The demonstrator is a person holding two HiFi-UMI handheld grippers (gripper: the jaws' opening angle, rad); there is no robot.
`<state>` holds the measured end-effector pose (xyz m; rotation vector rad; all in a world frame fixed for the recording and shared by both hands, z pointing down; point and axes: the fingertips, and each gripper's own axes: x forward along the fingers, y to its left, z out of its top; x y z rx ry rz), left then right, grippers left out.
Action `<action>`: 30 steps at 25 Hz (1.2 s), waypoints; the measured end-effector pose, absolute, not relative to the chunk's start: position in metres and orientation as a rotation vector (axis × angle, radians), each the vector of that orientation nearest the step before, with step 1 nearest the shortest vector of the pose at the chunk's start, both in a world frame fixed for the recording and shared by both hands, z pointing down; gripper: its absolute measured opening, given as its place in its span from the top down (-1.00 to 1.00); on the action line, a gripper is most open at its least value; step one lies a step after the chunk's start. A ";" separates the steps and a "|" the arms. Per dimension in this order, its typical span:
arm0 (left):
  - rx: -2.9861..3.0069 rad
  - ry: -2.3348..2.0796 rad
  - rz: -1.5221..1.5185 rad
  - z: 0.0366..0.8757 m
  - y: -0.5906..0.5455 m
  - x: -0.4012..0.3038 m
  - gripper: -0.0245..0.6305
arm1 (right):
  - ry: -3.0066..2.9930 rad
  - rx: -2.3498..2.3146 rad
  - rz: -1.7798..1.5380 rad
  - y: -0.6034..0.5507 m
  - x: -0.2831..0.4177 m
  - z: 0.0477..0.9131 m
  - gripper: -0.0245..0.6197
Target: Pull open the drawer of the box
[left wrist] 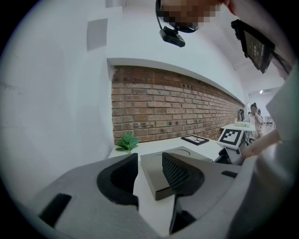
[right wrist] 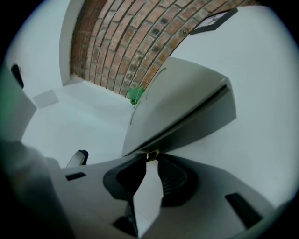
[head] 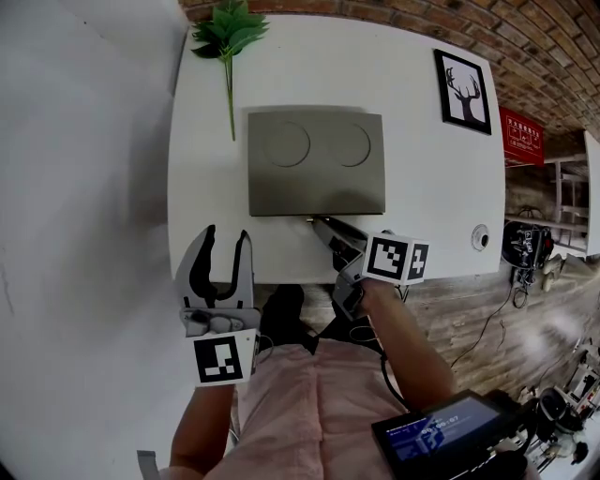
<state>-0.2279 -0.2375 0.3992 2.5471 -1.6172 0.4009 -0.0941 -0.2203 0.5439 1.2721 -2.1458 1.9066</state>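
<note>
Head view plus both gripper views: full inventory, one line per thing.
White table: one, white, middle of the head view.
Flat grey box with two round recesses on top: one, grey, table centre.
Small brass-coloured drawer knob: one, brass, box's near face.
Green leafy sprig: one, green, table's far left corner.
Black-framed deer picture: one, black and white, lying on the table's right side.
Brick wall: one, red-brown, beyond the table.
Red sign: one, red, right of the table.
Dark screen device: one, black, bottom right.
Left gripper: one, grey, near-left table edge, open, empty.
Right gripper: one, grey, at the box's front, jaw tips closed on the knob.
</note>
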 end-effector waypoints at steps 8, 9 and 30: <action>2.557 -1.626 0.387 0.394 -0.232 -0.228 0.41 | -2.144 1.270 1.907 -0.212 -0.096 0.544 0.68; 2.559 -1.626 0.386 0.393 -0.231 -0.228 0.41 | -2.145 1.270 1.906 -0.210 -0.096 0.544 0.68; 2.575 -1.635 0.376 0.382 -0.220 -0.228 0.41 | -2.138 1.267 1.904 -0.189 -0.098 0.544 0.68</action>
